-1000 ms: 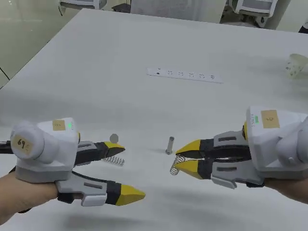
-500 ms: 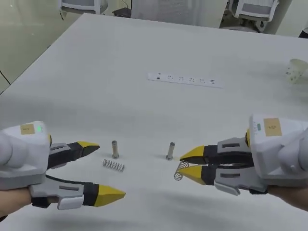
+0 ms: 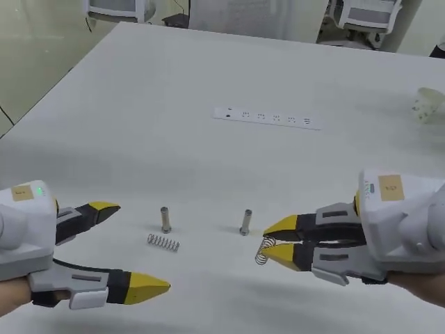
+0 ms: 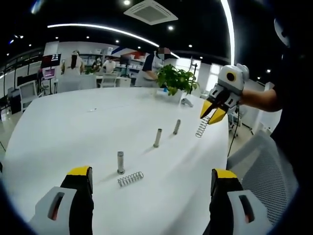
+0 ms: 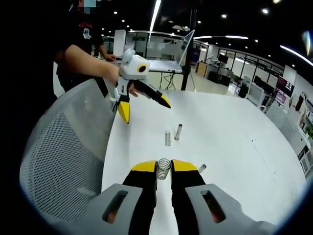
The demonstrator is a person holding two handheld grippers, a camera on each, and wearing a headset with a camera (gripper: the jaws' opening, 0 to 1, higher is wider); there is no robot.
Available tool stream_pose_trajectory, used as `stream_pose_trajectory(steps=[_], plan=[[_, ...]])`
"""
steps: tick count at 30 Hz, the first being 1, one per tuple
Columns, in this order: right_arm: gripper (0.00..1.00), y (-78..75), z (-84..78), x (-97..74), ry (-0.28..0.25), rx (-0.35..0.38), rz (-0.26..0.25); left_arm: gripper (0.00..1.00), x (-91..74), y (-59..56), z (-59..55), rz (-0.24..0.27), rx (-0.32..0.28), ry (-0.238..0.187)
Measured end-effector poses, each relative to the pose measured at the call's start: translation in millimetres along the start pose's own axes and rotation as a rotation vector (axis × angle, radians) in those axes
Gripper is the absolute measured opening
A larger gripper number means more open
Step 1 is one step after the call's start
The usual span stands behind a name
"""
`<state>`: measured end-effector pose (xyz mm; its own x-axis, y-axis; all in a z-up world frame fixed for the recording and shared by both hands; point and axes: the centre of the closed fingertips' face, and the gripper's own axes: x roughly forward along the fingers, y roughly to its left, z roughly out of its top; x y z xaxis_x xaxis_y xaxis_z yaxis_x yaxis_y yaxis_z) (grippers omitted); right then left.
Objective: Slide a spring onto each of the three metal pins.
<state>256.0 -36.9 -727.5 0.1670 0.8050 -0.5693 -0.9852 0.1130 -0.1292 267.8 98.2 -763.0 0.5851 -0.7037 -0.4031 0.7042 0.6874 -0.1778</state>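
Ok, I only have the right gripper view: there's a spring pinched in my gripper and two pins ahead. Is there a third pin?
Observer: Yes. The left gripper view shows three standing in a row: near pin, middle pin and far pin, all bare.
Operator: And is my spring over a pin?
Observer: No. In the head view the held spring hangs slanted from the tips of the right gripper, off to the side of the neighbouring pin and apart from it.
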Motion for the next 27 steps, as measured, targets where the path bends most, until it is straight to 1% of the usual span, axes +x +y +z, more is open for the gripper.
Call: stream_pose_trajectory(steps=[5,11,16,23,27], plan=[[0.08,-1.3,-3.9,5.2,0.019,-0.004,0.013,0.98,-0.8,0.7,2.6,0.003,-0.003,-0.009],[0.08,-7.6,-7.7,9.5,0.037,0.006,0.017,0.98,-3.2,3.5,1.1,0.012,-0.007,-0.007],[0.08,-16.9,-10.8,13.1,0.05,0.009,0.01,0.98,-4.4,4.2,0.0,0.016,-0.011,-0.006],[0.08,-27.3,-8.4,18.1,0.052,0.004,-0.004,0.98,-5.1,4.7,-0.6,0.017,-0.014,-0.007],[0.08,-36.8,-7.4,20.1,0.049,0.006,-0.022,0.98,-5.6,4.5,0.2,0.02,-0.013,-0.01]])
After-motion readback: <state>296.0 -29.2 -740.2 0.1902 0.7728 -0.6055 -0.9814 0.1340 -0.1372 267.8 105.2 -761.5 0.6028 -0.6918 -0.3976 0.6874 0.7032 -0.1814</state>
